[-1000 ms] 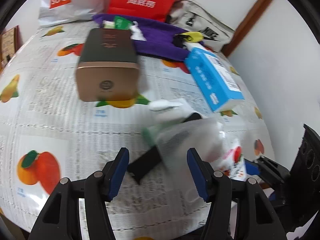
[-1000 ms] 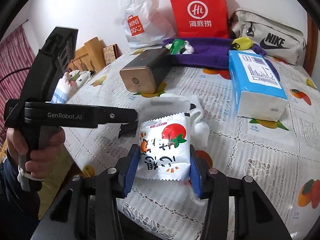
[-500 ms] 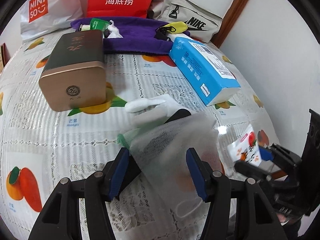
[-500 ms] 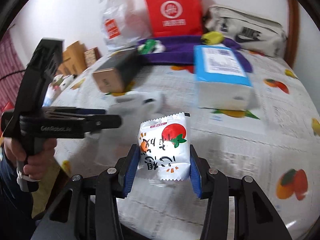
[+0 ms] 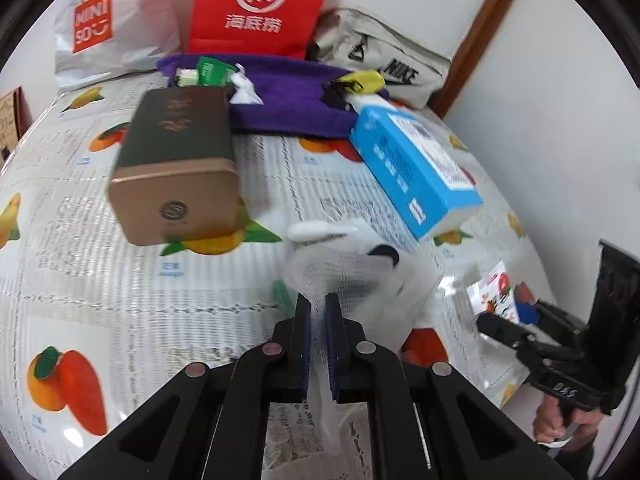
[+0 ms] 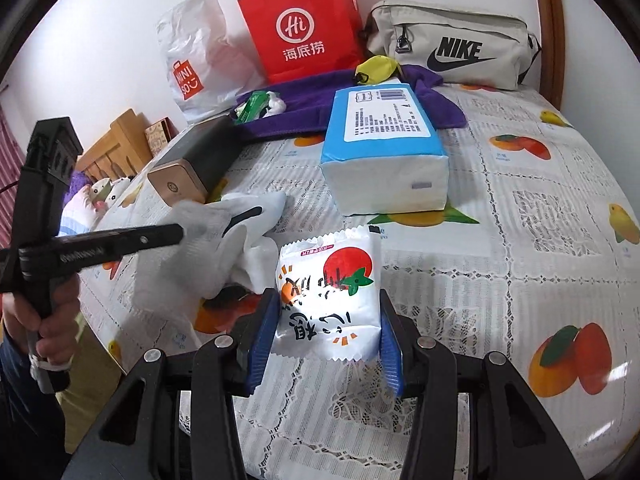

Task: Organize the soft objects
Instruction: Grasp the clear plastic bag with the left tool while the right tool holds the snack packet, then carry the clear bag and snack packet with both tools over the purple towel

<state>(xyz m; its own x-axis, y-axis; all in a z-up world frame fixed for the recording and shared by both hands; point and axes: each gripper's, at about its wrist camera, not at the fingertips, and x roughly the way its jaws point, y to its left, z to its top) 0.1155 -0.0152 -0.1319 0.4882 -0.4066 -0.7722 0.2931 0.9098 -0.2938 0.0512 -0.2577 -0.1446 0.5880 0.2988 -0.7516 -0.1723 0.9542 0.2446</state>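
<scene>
My left gripper (image 5: 318, 316) is shut on a white mesh pouch (image 5: 356, 280) and pinches its near edge; the pouch, with dark items inside, is lifted off the table. It also shows in the right wrist view (image 6: 200, 248), hanging from the left gripper (image 6: 180, 234). My right gripper (image 6: 324, 312) is shut on a white snack packet (image 6: 328, 300) with a red fruit print, held above the table. The packet also shows in the left wrist view (image 5: 494, 294).
On the fruit-print tablecloth (image 6: 540, 220) lie a blue tissue pack (image 6: 384, 152), a gold-ended dark box (image 5: 180, 168) and a purple cloth (image 5: 288, 96). A red paper bag (image 6: 304, 28), a white Miniso bag (image 6: 196, 64) and a grey Nike bag (image 6: 452, 44) stand at the back.
My left gripper has closed on the mesh pouch and lifted it. The right gripper still holds the snack packet and has moved a little.
</scene>
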